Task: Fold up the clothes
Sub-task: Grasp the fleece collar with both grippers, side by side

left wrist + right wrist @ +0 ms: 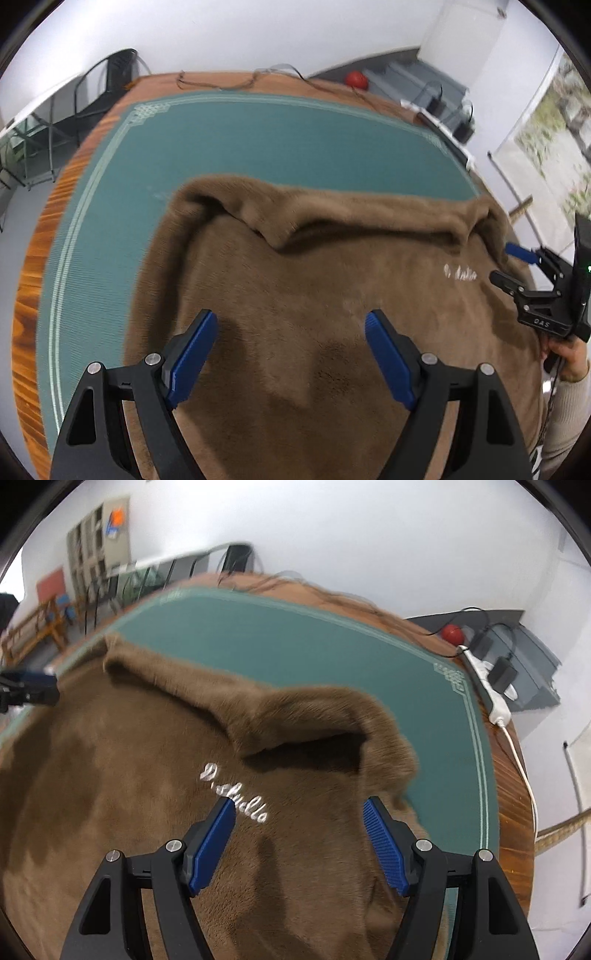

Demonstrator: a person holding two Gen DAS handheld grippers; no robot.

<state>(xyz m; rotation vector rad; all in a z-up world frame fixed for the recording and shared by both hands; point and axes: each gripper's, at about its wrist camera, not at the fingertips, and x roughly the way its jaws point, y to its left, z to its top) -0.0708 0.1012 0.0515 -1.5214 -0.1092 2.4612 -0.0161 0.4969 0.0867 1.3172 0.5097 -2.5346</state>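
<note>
A brown fleece garment (314, 295) with white embroidered lettering (460, 274) lies spread on the green mat (258, 140); its far edge is folded over in a raised roll. My left gripper (291, 328) hovers over the cloth, open, with nothing between its blue pads. In the right wrist view the same garment (147, 775) fills the frame, lettering (236, 797) just ahead of my right gripper (299, 808), which is open above the cloth near its right edge. The right gripper (517, 273) also shows at the right edge of the left wrist view, held by a hand (569, 354).
The mat lies on a wooden table (33, 295). Cables (221, 83) run along the far edge, and a white power strip (491, 690) with chargers sits at the table's right side. A red ball (356, 79), chairs (92, 96) and white walls stand beyond.
</note>
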